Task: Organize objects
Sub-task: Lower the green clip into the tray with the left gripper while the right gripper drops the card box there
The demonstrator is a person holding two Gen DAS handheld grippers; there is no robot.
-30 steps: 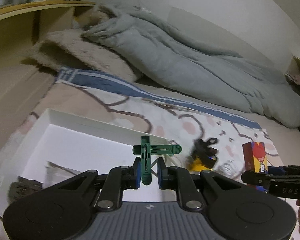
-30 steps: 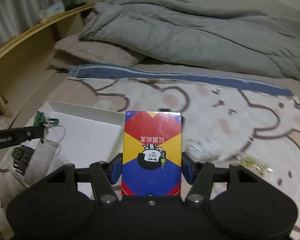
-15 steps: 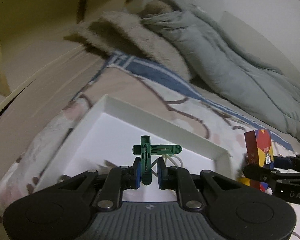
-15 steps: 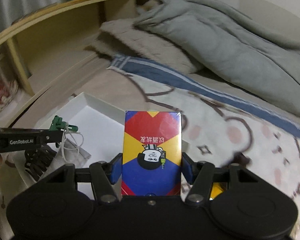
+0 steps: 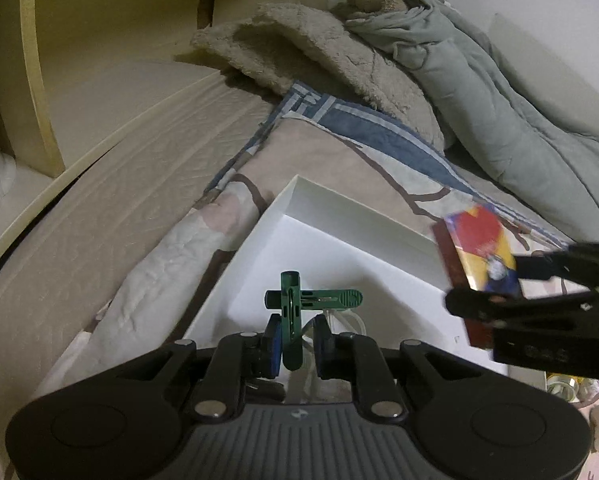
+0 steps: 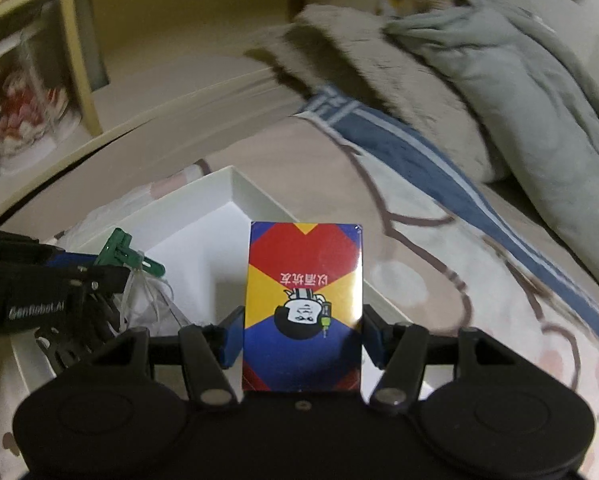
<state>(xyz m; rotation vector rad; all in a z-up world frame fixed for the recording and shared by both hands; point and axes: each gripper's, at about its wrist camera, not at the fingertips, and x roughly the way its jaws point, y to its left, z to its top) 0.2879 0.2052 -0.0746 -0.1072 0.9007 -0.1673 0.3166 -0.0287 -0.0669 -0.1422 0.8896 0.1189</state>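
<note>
Bedding lay beyond both claws; we judged the left gripper (image 5: pixel 295 342), clamped on the green clip (image 5: pixel 291 312), and the right gripper (image 6: pixel 302 334), pinching the card box (image 6: pixel 303 304), should release low inside the white tray (image 5: pixel 339 208) ahead.

Left hand-held gripper (image 5: pixel 295 342): tilted downward, blue pads closed tight on green clip (image 5: pixel 293 312), clip standing upright between them. Right hand-held gripper (image 6: pixel 303 338): tilted downward too, jaws part-way apart, blue pads pressed on both long sides of card box (image 6: pixel 304 304), box upright in grip. Right one sits just right of left one, near but apart.
</note>
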